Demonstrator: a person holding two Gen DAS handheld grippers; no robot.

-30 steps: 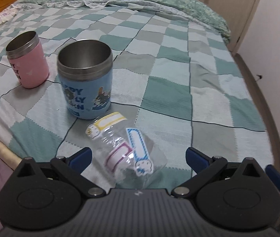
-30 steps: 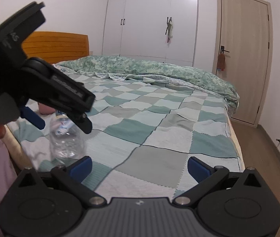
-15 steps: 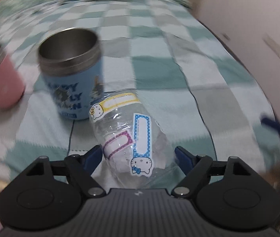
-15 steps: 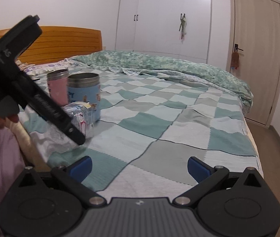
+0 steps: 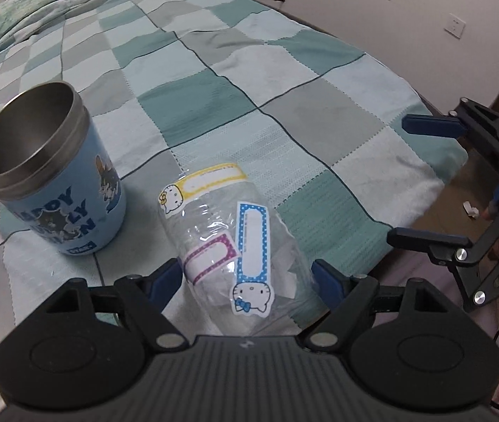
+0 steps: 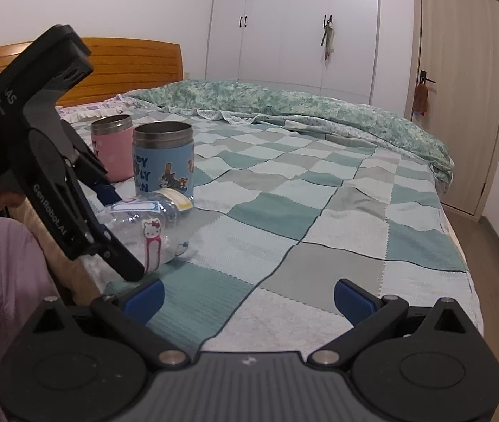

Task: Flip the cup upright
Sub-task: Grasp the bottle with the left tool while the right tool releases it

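Observation:
A clear plastic cup with Hello Kitty stickers lies on its side on the checkered bedspread near the bed's front edge. It also shows in the right wrist view. My left gripper is closed around the cup's near end, its blue pads touching both sides; in the right wrist view the left gripper tilts down onto the cup. My right gripper is open and empty, low over the bed's front edge, to the right of the cup; it also shows in the left wrist view.
A blue steel cup stands upright just left of the clear cup; it also shows in the right wrist view. A pink cup stands upright behind it. The bedspread stretches right and back. A folded green quilt lies at the far end.
My left gripper moved in and closed its pads onto the clear cup's sides, turning its view to the right. The right gripper stayed open and shifted slightly.

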